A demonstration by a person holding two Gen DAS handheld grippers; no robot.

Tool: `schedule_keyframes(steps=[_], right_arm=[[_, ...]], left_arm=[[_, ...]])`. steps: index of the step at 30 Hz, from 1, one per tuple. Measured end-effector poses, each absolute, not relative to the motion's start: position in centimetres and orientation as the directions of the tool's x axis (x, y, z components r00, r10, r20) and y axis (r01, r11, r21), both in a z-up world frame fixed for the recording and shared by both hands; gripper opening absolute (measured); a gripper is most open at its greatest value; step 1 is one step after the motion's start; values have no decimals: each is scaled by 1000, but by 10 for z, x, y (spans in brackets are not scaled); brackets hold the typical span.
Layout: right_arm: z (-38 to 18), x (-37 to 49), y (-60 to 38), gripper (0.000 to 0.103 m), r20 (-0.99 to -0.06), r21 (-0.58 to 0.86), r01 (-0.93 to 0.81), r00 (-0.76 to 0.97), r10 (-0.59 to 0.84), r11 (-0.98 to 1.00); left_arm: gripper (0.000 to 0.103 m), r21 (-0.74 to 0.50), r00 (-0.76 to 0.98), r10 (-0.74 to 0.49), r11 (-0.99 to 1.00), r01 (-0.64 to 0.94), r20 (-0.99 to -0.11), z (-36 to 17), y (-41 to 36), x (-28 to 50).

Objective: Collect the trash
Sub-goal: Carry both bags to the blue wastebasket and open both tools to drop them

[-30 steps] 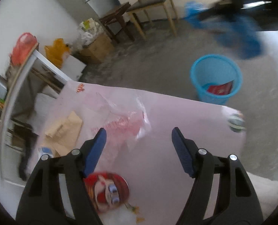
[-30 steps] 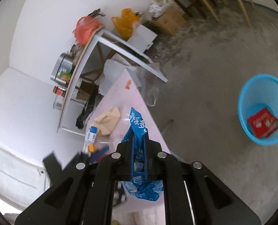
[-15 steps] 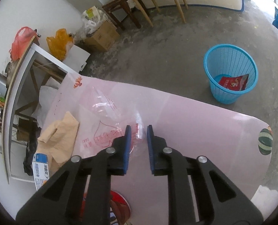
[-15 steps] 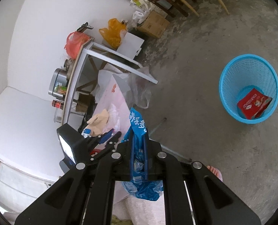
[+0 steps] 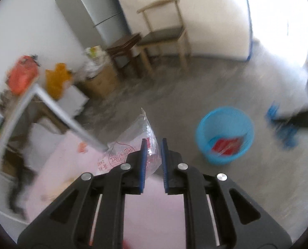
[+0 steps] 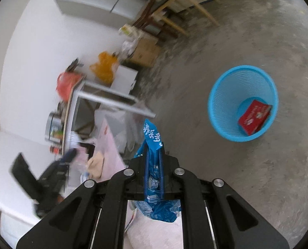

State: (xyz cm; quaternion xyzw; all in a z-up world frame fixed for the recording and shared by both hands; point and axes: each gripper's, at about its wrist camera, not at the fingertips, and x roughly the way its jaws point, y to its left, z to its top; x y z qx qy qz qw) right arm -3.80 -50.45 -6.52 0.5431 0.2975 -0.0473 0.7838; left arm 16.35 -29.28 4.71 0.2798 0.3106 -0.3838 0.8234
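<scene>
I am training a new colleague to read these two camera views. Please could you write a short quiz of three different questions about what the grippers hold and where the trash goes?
1. True or false: the blue basket on the floor is empty.
2. Which gripper holds the clear plastic bag with red print? A) left B) right C) neither
3. Fill in: the right gripper is shut on a ____ snack wrapper.

Key:
1. False; a red packet lies inside it.
2. A; the left gripper pinches it above the pink table.
3. Blue.
</scene>
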Motion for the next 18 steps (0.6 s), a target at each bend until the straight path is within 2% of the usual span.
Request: schedule_keyframes(steps=[1,5,10,14,17,18], right_arm=[[-69,-42,-510,9,-521,824,411,821,236,389],[-88,-51,-533,9,-526,834,456,828,195,312],[-114,-52,-557,9,-550,827,508,819,162,240],[-131,-42,-571,9,-573,815,541,806,147,208],[-145,-26,-586,13,-586,808,561,798,143,181],[-150,-18,-594,16,-593,803,570,793,140,178]], left_arm=[[11,162,472,-491,548,821,-732,53,-298,166],[11,-222,191,-649,499,838,-736,57,-336,193],[11,-500,-61,-684,467,729,-727,10,-385,226],[12,-546,-111,-669,486,683,-734,-26,-418,232],[13,-576,-131,-673,496,650,-728,-49,-443,234],[24,-572,-117,-674,507,644,-729,-53,-448,236]])
